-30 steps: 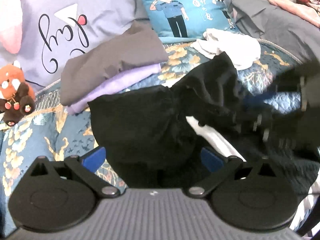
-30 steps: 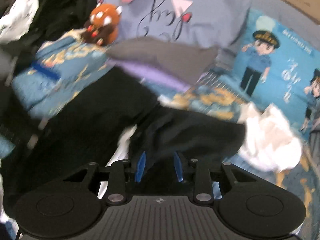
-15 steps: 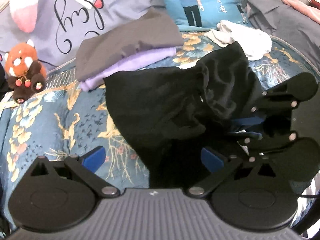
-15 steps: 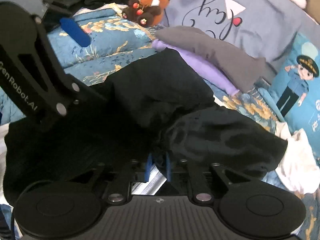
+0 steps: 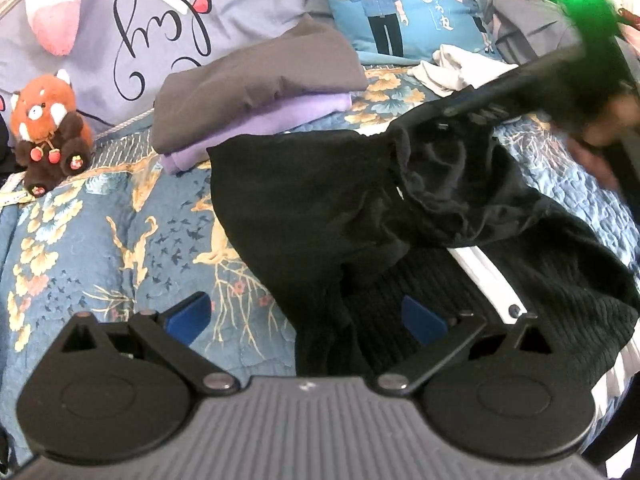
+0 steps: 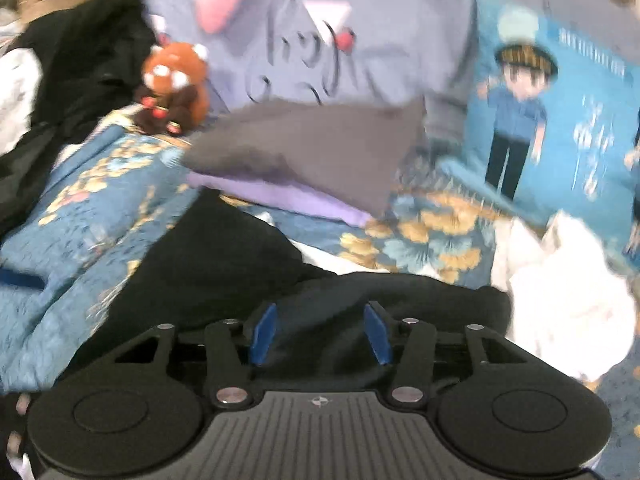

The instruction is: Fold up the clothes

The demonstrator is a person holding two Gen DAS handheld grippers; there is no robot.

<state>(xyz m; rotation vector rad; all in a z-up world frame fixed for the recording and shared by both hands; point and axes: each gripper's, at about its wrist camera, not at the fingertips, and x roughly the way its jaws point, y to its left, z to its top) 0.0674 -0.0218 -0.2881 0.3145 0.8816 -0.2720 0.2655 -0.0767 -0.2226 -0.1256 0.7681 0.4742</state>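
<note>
A black garment [image 5: 360, 208] with white stripes lies crumpled on the blue floral bedspread [image 5: 100, 248]. My left gripper [image 5: 306, 318] is open, its blue pads either side of the garment's near edge. My right gripper [image 6: 320, 332] is open just above the black garment [image 6: 224, 280]; it also shows in the left wrist view [image 5: 500, 96], at the garment's far right corner, blurred. A folded grey garment [image 5: 256, 76] lies on a folded purple one [image 5: 280, 116] behind.
A red panda plush [image 5: 48, 120] sits at the left. A lilac pillow [image 5: 160, 20] and a blue cartoon cushion [image 5: 400, 4] stand at the back. A crumpled white garment [image 6: 560, 300] lies to the right. Dark clothes [image 6: 80, 72] pile at far left.
My right gripper has opened and let go of the black garment, then lifted up and back. The garment's raised fold has dropped. My left gripper has stayed open.
</note>
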